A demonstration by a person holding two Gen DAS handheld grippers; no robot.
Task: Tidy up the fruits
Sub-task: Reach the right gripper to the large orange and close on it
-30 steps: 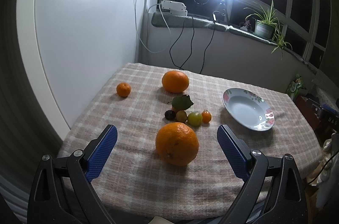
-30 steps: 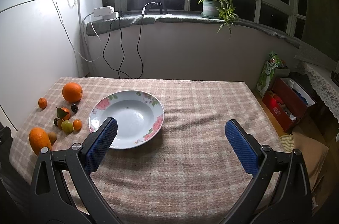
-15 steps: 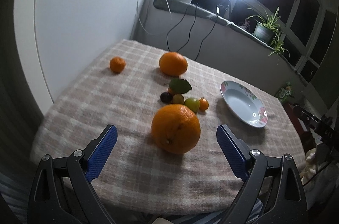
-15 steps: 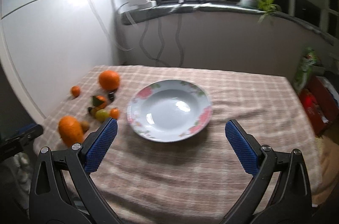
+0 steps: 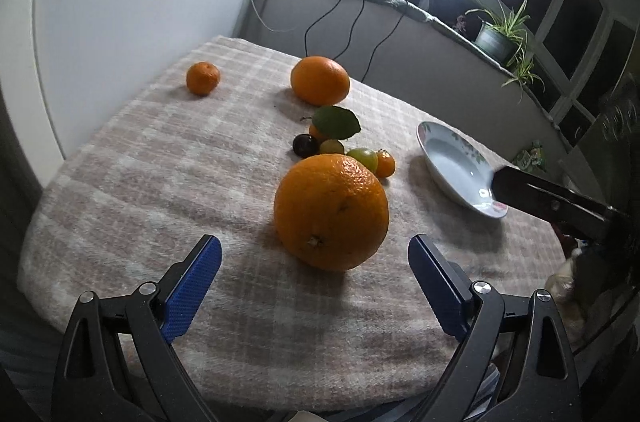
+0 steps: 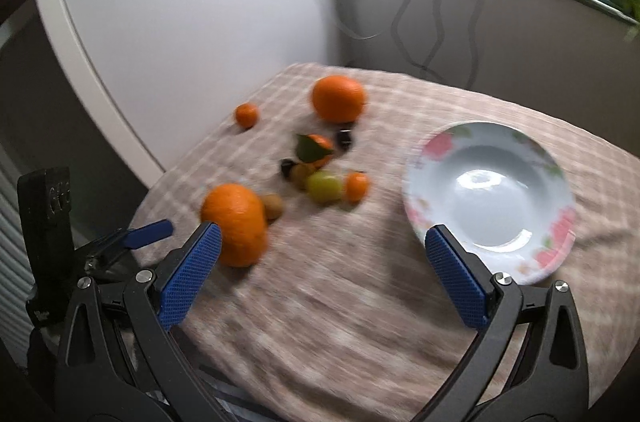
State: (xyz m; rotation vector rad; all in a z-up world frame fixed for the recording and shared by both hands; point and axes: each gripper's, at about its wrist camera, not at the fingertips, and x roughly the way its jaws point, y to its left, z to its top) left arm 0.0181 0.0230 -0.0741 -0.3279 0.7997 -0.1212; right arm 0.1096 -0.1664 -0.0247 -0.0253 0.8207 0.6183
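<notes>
Fruit lies scattered on the checked table in my left view. My left claw gapes wide and holds nothing; a big orange sits just beyond its blue pads. Small fruits cluster behind it, with a second orange and a mandarin farther off. The plate lies right.

Right view, blurred: my right claw is spread wide, empty, above bare cloth. The plate lies just beyond its right pad, the big orange behind its left pad.

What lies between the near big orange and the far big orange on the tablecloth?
In the left wrist view, a cluster of small fruits lies between the near orange and far orange.
</notes>
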